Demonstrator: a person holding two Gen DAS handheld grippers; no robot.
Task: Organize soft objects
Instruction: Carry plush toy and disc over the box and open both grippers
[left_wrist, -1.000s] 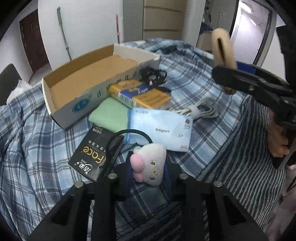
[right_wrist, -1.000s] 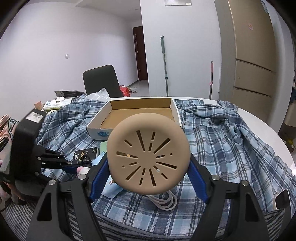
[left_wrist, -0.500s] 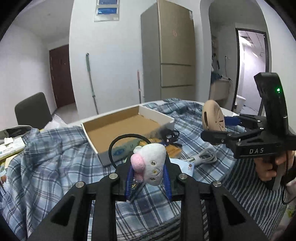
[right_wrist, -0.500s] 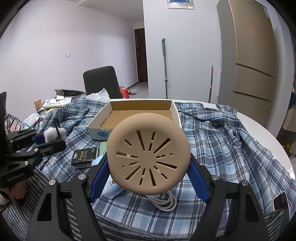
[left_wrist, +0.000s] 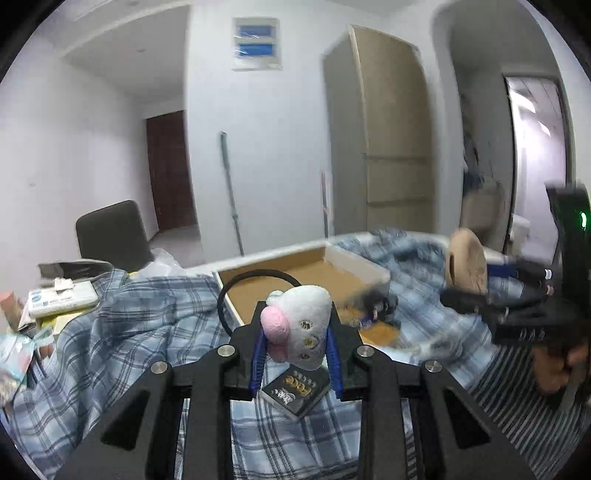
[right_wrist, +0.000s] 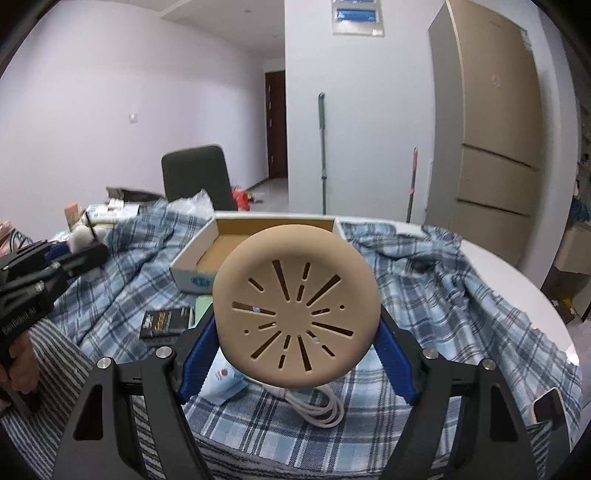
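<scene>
We've got the left gripper (left_wrist: 295, 341) clamped on the plush toy (left_wrist: 300, 326), the right gripper (right_wrist: 297, 354) squeezing the tan disc (right_wrist: 297, 312) nearby.

Left claw (left_wrist: 295, 343) pinches a plush toy (left_wrist: 301, 328) above a blurred, seemingly cardboard box (left_wrist: 369, 266).

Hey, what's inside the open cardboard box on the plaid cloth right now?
The open cardboard box shows only bare brown floor where visible. The tan slotted round disc in the right hand-held gripper covers its near right part; in the left view, the white plush toy hides a corner.
</scene>
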